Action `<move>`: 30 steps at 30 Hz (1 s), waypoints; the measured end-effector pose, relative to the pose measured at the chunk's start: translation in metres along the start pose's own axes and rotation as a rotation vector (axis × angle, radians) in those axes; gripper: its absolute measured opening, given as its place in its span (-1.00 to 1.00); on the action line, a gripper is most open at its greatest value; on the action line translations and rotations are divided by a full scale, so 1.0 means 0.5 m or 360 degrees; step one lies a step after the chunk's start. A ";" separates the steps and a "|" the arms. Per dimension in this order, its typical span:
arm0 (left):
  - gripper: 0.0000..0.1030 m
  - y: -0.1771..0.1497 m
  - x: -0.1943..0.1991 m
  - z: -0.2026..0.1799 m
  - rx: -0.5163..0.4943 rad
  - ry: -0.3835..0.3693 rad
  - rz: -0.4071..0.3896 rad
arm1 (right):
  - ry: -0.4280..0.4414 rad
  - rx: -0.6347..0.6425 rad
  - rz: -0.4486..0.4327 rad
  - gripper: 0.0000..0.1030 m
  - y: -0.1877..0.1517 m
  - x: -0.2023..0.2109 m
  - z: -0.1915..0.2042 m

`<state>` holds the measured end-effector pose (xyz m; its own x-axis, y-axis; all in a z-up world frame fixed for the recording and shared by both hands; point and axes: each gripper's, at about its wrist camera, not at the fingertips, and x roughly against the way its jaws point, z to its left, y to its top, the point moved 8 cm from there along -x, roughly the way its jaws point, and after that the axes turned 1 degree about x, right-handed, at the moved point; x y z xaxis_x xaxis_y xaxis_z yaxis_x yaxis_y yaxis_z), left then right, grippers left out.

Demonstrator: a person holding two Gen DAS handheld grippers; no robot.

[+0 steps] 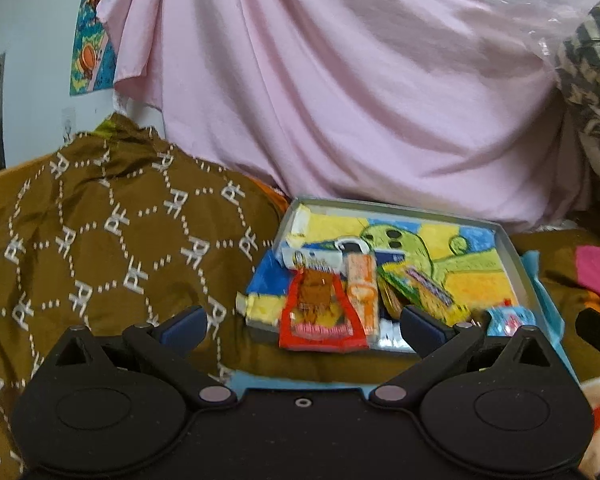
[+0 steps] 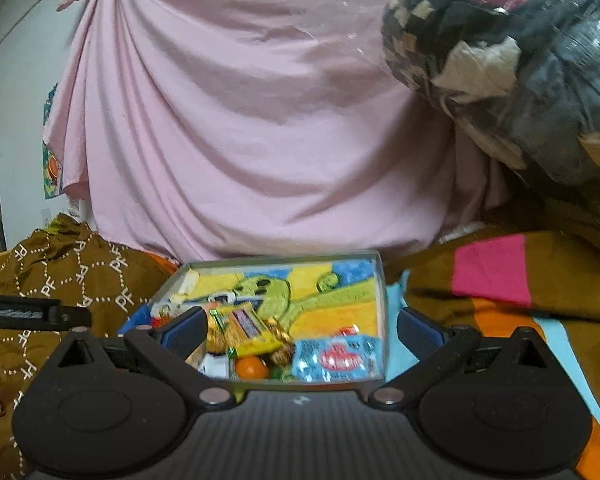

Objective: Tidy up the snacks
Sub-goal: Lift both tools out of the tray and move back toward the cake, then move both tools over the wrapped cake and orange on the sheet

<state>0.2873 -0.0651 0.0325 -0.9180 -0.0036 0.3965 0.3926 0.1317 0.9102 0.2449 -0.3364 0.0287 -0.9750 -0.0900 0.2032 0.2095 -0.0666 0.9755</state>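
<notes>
Where the brown patterned cloth (image 1: 112,216) covers the surface, a shallow tray (image 1: 514,256) lies ahead of both tools, snacks heaped at its near end — red packet (image 1: 320,312), yellow bar (image 2: 252,330), blue packet (image 2: 336,356). Left gripper (image 1: 304,326) and right gripper (image 2: 300,334): fingers spread wide, empty. Beyond the tray — pink draped sheet (image 2: 240,120), white wall left.

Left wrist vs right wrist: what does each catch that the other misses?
Left wrist only: the red packet and the orange packet hanging over the tray's near edge.

Right wrist only: an orange ball low in the tray, and most of the dark bundle in clear plastic.

Both: the tray with its cartoon-printed bottom, the light blue packet, the yellow packet, the pink cloth, and open, empty jaws on each gripper.
</notes>
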 end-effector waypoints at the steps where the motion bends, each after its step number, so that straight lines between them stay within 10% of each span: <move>1: 0.98 -0.011 0.007 0.003 0.0005 -0.0018 0.0007 | -0.0004 -0.0002 0.0012 1.00 -0.005 0.006 -0.003; 30: 0.98 -0.220 0.164 0.140 -0.0135 -0.0139 0.0181 | 0.0192 0.0328 0.0395 1.00 -0.175 0.133 0.102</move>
<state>0.1650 -0.0106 -0.0437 -0.8671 0.0934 0.4893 0.4944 0.0421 0.8682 0.1580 -0.2857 -0.0390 -0.8779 -0.1962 0.4369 0.4075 0.1730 0.8966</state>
